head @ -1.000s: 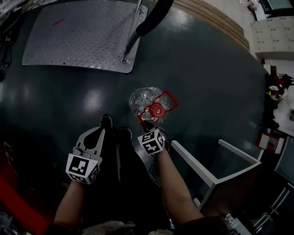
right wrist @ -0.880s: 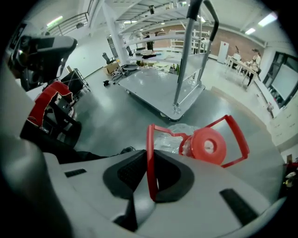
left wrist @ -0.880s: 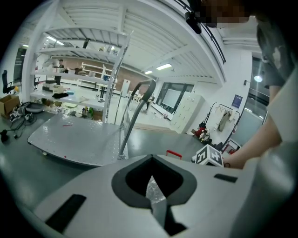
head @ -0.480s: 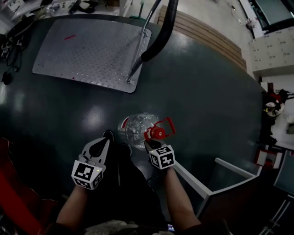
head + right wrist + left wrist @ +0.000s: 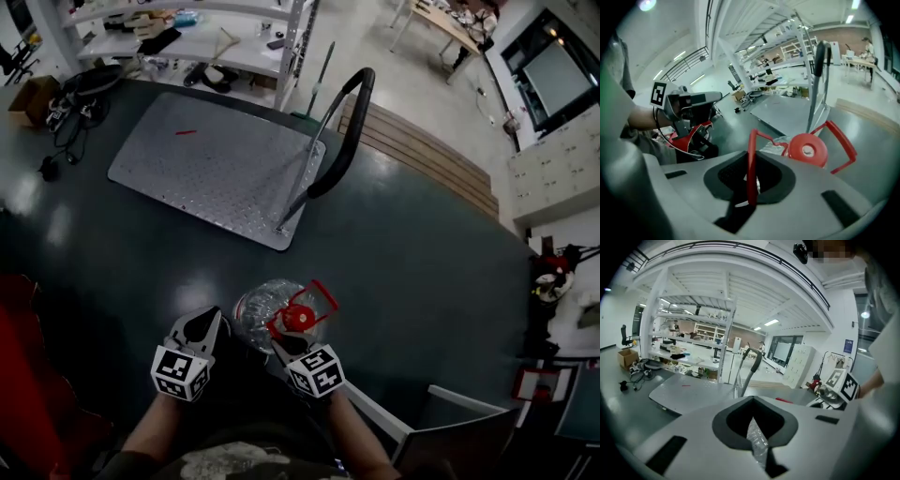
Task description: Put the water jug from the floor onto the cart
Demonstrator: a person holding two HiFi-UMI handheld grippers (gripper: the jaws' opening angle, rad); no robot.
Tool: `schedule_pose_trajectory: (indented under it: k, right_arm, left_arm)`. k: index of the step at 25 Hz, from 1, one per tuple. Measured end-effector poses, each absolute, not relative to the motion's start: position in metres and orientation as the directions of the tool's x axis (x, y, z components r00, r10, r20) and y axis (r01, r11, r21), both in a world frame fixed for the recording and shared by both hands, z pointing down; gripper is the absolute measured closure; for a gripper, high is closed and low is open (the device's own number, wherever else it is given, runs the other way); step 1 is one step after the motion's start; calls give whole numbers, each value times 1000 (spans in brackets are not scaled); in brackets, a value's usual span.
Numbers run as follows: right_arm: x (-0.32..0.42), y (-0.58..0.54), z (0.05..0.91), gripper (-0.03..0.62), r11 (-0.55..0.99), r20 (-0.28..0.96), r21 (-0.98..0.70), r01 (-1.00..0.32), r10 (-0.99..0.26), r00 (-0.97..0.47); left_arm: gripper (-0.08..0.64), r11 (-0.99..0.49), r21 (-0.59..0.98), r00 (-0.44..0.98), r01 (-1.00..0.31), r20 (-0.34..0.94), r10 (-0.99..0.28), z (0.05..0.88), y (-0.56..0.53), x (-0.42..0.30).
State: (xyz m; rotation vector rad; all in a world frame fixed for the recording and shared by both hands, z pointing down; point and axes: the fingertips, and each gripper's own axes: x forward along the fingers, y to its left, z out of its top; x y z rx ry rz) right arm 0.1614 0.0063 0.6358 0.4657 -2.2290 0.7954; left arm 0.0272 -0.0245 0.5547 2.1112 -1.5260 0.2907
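The clear water jug (image 5: 261, 314) with its red cap (image 5: 298, 319) hangs off the dark floor. My right gripper (image 5: 284, 343) is shut on its red wire handle (image 5: 751, 164), and the bar runs down through the notch between the pads. The cap (image 5: 807, 150) sits just ahead of those jaws. My left gripper (image 5: 214, 319) is just left of the jug with its jaws shut, apparently on nothing. Crinkled clear plastic (image 5: 757, 439) of the jug shows through their notch. The cart's steel deck (image 5: 216, 169) lies further ahead, its black push handle (image 5: 349, 122) on the right side.
White shelving (image 5: 187, 37) with clutter stands beyond the cart, and cables (image 5: 66, 103) lie at its left end. A red object (image 5: 28, 375) is at my left. A white frame (image 5: 441, 412) is at my right, with wooden boards (image 5: 422, 159) past the cart handle.
Both grippers have risen, the right one more. The jug has come up off the floor by its handle. The head view has lifted and now takes in the whole cart and the shelving.
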Motion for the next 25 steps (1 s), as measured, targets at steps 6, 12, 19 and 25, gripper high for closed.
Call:
schedule_pose_trajectory:
  k: [6, 12, 19, 25]
  right_arm:
    - [129, -6, 595, 558, 807, 707, -364, -466, -86, -702]
    - [91, -35, 563, 558, 820, 689, -333, -465, -125, -714]
    - [24, -57, 535, 557, 847, 674, -296, -441, -142, -725]
    - [-20, -81, 520, 555, 835, 644, -304, -459, -176, -745]
  left_arm:
    - [554, -189, 272, 289, -944, 398, -871, 514, -22, -3]
    - [554, -191, 267, 279, -944, 344, -897, 486, -25, -37]
    - [554, -194, 259, 274, -946, 325, -905, 469, -37, -105]
    - [552, -197, 259, 276, -946, 315, -908, 470, -54, -150]
